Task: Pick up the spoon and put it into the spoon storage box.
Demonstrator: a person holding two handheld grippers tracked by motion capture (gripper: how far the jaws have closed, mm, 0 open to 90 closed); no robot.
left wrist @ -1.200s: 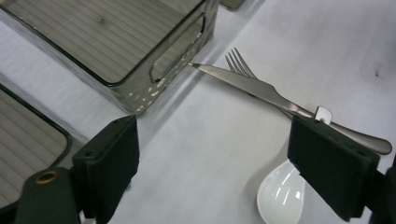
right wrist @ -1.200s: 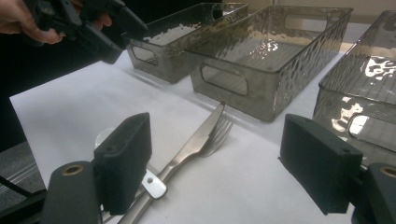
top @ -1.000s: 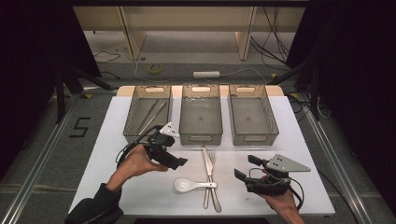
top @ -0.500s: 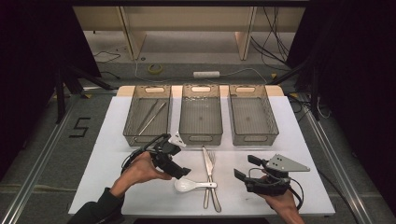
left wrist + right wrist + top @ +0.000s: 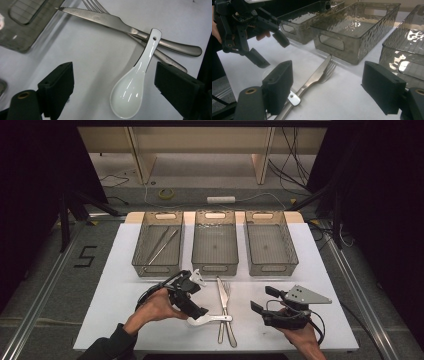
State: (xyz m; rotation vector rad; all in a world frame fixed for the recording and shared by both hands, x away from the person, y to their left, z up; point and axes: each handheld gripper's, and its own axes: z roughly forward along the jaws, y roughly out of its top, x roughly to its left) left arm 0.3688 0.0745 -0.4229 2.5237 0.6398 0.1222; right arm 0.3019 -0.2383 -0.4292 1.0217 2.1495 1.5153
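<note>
The high view looks forward and down from above the near edge of the tabletop (image 5: pixel 125 320), taking in all three bins. The left gripper view hangs close above the white spoon (image 5: pixel 132 87), facing down. The right gripper view sits low, facing left and far. All three share the knife (image 5: pixel 221 296) and fork (image 5: pixel 328 71).

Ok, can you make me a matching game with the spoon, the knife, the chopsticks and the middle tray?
Things:
1. spoon
2. knife
3. chopsticks
4. middle tray

Descriptions:
A. lying inside the left tray
B. white, between the open jaws of the left gripper
C. nothing inside it
D. silver metal, crossing over the fork

Pairs: 1-B, 2-D, 3-A, 4-C
</note>
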